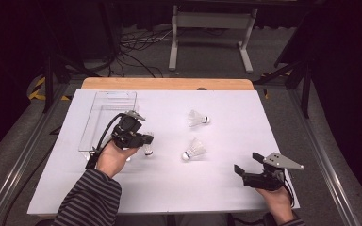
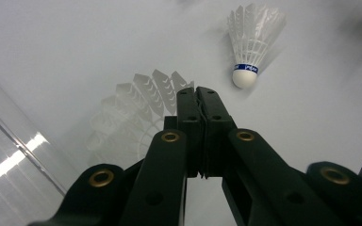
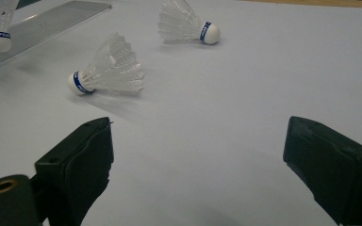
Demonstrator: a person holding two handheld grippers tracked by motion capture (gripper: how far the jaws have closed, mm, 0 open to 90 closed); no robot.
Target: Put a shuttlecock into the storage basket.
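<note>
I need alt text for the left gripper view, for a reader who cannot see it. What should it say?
The left tongs are shut on the feather skirt of a white shuttlecock, seen along their two black jaws. A second shuttlecock lies beyond on the white table, cork end nearer the camera. The edge of a clear plastic tray shows at lower left.

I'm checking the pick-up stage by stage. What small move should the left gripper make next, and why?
Probably carry it left, over the clear tray. The left gripper is shut on the feather skirt of a shuttlecock, whose cork hangs off the table, and the tray lies just beside it.
</note>
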